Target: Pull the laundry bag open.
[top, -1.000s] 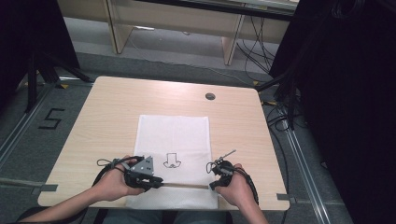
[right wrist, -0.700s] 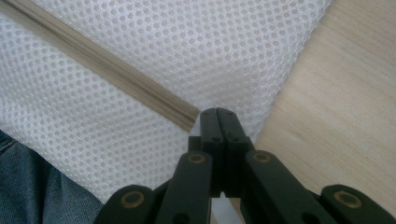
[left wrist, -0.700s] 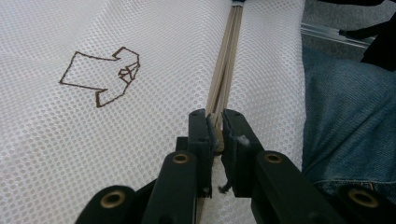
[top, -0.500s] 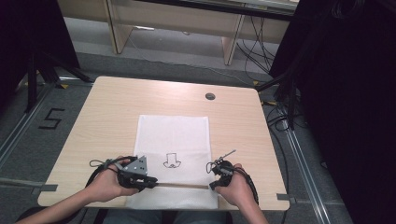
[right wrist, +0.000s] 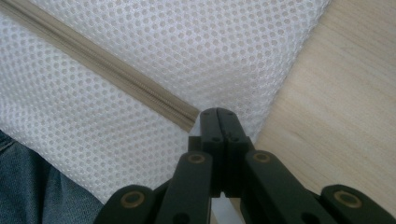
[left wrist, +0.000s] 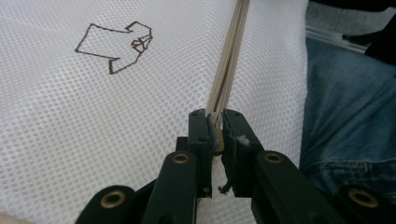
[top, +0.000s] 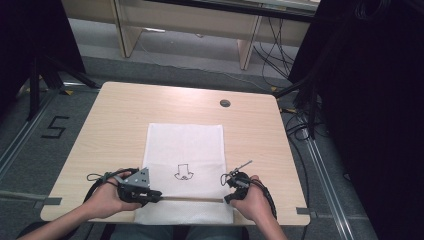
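A white mesh bag point(top: 185, 150) lies flat on the wooden table point(top: 125, 115), with a small brown drawing point(top: 183, 171) on it and a beige zipper point(top: 192, 199) along its near edge. My left gripper point(top: 156, 196) sits at the zipper's left part. In the left gripper view its jaws point(left wrist: 215, 122) are shut on the zipper pull point(left wrist: 216, 138), and the zipper point(left wrist: 229, 65) runs away ahead. My right gripper point(top: 227, 198) is at the zipper's right end. In the right gripper view its jaws point(right wrist: 218, 113) are pressed together on the mesh bag point(right wrist: 219, 46) beside the zipper's end point(right wrist: 184, 119).
A round cable hole point(top: 225, 103) sits at the table's far right. The bag's near edge hangs over the table front above the person's jeans point(left wrist: 350, 116). Bare wood point(right wrist: 350, 93) lies right of the bag. Desk legs and cables stand beyond the table.
My left gripper has slid left along the zipper with the pull in its jaws, and more of the zipper line shows between the grippers. The right gripper has stayed put.
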`<state>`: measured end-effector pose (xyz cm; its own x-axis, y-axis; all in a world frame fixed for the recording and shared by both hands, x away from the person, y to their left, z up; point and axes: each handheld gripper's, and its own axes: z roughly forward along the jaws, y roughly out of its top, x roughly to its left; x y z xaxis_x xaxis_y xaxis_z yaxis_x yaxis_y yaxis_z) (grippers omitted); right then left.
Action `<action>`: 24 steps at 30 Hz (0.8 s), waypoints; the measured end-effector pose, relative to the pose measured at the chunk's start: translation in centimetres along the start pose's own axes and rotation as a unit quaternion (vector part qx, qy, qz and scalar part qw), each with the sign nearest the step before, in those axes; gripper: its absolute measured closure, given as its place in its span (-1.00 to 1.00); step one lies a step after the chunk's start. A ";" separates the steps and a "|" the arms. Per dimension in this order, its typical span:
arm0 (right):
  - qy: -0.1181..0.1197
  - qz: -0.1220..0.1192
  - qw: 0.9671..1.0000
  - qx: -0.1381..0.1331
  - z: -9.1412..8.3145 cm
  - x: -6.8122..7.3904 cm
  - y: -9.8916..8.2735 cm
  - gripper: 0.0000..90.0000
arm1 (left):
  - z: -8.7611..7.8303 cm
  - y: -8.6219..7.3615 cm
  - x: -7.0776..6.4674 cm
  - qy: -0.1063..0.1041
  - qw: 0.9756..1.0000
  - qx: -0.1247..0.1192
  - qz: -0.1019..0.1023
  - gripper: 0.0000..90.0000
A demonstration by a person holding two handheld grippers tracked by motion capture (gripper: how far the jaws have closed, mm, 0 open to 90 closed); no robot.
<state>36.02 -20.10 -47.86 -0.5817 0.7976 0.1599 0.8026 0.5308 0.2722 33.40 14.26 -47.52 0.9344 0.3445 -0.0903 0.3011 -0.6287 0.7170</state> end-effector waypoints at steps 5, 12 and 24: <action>0.004 -0.005 1.000 -0.002 0.0 0.0 0.0 1.00 | -0.5 -0.5 0.2 0.004 1.000 -0.002 -0.014 0.82; 0.003 -0.012 1.000 -0.004 0.1 -0.1 0.1 1.00 | -1.7 -1.7 0.8 0.014 1.000 -0.001 -0.028 0.82; 0.003 -0.014 1.000 -0.001 0.0 -0.1 0.1 1.00 | -4.2 -4.6 1.7 0.042 0.996 0.022 -0.070 0.82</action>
<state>36.17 -20.06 -47.86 -0.6050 0.7803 0.1586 0.7856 0.5525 0.2785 32.84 20.62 -48.07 0.8640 0.4873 -0.1267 0.4366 -0.5999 0.6704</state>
